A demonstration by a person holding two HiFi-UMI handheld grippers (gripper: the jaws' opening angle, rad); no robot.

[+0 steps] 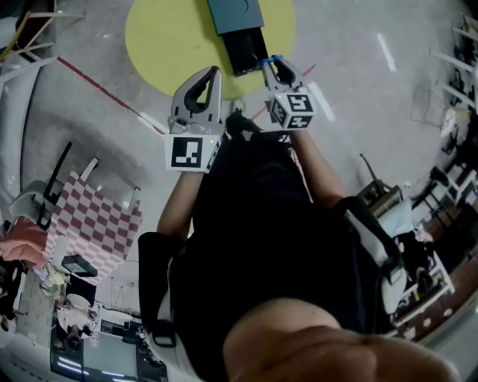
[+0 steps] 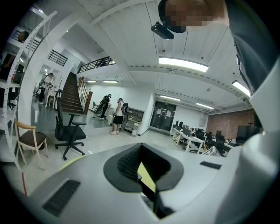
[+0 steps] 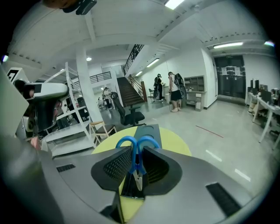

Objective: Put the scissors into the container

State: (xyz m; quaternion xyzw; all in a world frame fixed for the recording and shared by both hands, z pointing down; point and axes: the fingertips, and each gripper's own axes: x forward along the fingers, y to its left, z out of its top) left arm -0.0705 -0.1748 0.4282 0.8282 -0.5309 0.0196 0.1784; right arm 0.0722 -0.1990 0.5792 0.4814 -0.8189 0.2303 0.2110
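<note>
Blue-handled scissors (image 3: 137, 146) stand between the jaws of my right gripper (image 3: 136, 165), which is shut on them; the handles point away and the blades (image 3: 138, 178) point back at the camera. In the head view the right gripper (image 1: 275, 67) holds the scissors (image 1: 272, 59) at the near end of a long dark container (image 1: 244, 48) on a round yellow table (image 1: 168, 37). The container (image 3: 148, 130) lies just beyond the jaws. My left gripper (image 1: 215, 73) is shut on nothing beside the table's near edge; its jaws (image 2: 144, 171) show only a yellow sliver between them.
A teal box (image 1: 234, 13) sits at the container's far end. Red tape (image 1: 97, 88) crosses the floor on the left, near a checkered cloth (image 1: 93, 220). An office chair (image 2: 70, 131), a wooden chair (image 2: 28, 140), white shelving (image 3: 65, 127) and standing people (image 2: 117, 116) are farther off.
</note>
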